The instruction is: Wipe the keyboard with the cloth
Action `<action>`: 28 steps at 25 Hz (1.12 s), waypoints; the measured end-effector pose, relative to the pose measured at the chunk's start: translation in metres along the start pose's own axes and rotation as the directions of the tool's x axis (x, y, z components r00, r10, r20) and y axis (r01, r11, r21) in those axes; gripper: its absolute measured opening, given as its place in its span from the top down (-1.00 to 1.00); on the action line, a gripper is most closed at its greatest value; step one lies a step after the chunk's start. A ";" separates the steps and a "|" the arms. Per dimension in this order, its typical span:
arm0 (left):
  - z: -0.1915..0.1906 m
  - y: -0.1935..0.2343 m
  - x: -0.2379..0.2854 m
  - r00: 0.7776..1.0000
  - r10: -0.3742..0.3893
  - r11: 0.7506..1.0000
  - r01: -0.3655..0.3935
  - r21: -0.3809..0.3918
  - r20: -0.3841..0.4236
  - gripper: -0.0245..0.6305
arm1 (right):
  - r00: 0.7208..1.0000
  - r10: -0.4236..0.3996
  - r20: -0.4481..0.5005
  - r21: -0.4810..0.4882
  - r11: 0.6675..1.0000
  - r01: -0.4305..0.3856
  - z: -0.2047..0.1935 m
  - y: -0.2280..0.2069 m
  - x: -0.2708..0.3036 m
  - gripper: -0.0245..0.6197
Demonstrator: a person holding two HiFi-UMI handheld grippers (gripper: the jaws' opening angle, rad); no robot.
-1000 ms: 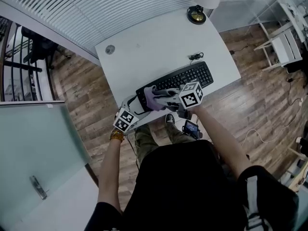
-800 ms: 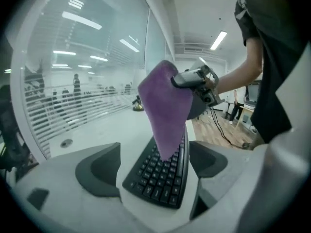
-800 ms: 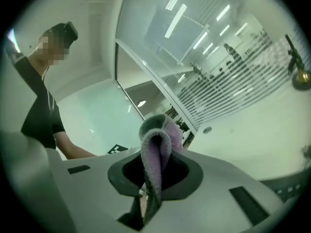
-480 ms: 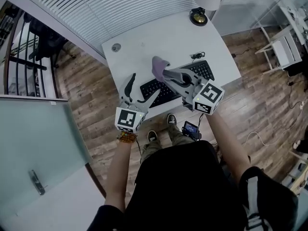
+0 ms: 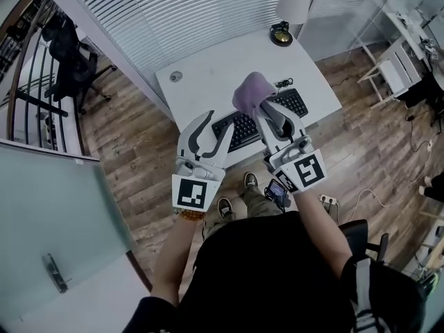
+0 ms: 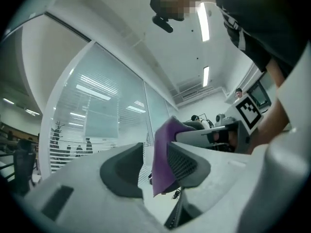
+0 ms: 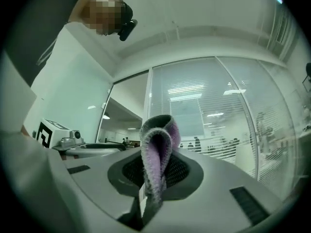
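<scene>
Purple cloth (image 5: 248,92) held above the keyboard (image 5: 241,126)
At frame centre the right hand-held gripper (image 5: 262,108) clamps the cloth over the tabletop (image 5: 208,71); the left hand-held gripper (image 5: 210,132) (jaws just narrowing) stands apart, nothing between.

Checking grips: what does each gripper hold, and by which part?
The right gripper pinches the cloth at a fold. The left gripper holds nothing; its jaws have just been closing, empty.

Office: glass partition (image 5: 173,12) with blinds, white desk (image 5: 222,68), keyboard (image 5: 240,127), swivel chair (image 5: 73,54).
</scene>
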State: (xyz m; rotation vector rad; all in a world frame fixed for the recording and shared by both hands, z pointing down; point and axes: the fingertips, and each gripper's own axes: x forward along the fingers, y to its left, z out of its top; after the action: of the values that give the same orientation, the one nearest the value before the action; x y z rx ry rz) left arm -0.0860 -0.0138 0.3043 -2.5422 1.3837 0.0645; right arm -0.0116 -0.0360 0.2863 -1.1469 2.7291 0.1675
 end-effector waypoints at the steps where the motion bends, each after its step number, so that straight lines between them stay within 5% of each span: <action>1: 0.003 0.000 -0.007 1.000 0.010 1.000 -0.010 -0.008 0.011 0.50 | 1.000 -0.023 0.005 -0.008 1.000 0.023 0.003 0.005 -0.005 0.80; 5: 0.008 -0.006 -0.032 0.998 0.032 0.999 -0.032 -0.013 0.049 0.79 | 0.995 -0.096 0.006 -0.015 0.995 0.096 0.009 0.023 -0.023 0.80; 28: -0.013 -0.021 -0.099 0.999 0.039 0.999 -0.039 -0.033 -0.014 0.81 | 0.995 -0.085 -0.046 -0.042 0.996 0.083 -0.009 0.095 -0.054 0.81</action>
State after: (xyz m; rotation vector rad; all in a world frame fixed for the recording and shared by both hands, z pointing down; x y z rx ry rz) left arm -0.1242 0.0749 0.3365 -2.5470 1.4493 0.0786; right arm -0.0434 0.0665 0.3097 -1.2902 2.7246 0.1870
